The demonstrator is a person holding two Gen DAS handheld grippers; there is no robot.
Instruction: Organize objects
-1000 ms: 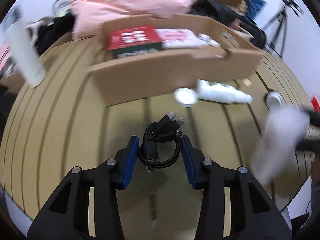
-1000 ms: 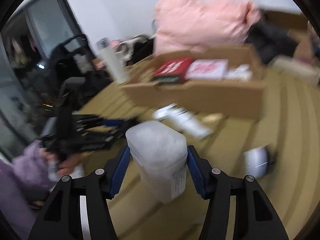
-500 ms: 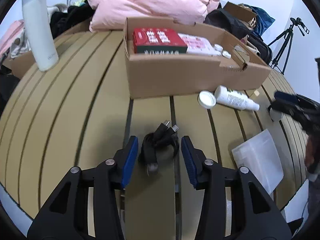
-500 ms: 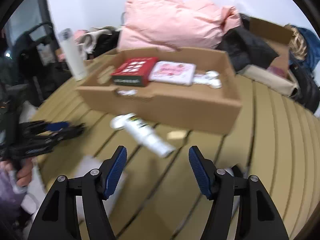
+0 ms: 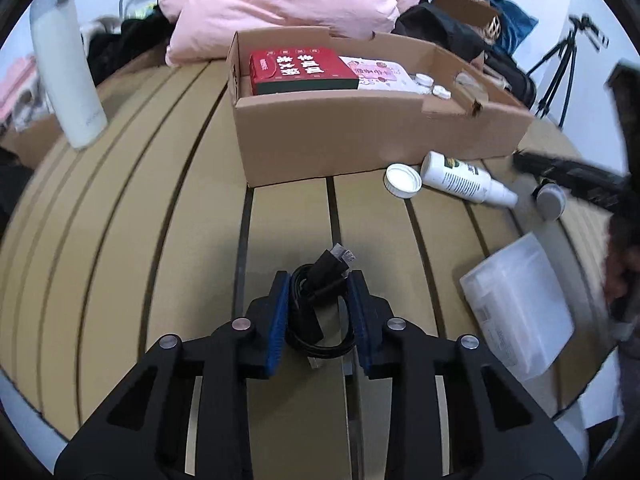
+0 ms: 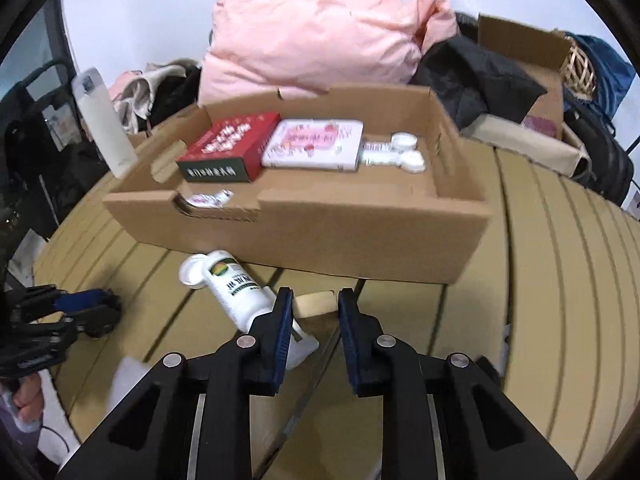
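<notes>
Both grippers' jaws have just been closing. The left gripper (image 5: 322,300) now pinches the coiled black cable (image 5: 320,304) between its blue pads, where half a second ago the pads stood clear of it; judged a completed grasp, ready for transfer. The cable sits on the slatted table (image 5: 160,240), in front of the cardboard box (image 5: 360,136) and well apart from it. The right gripper (image 6: 314,316) has narrowed with nothing between its jaws; the clear plastic container (image 5: 520,312) it carried a second ago lies on the table, right of the cable. The white bottle (image 6: 236,292) lies just in front of the box, beside the right gripper's left finger.
</notes>
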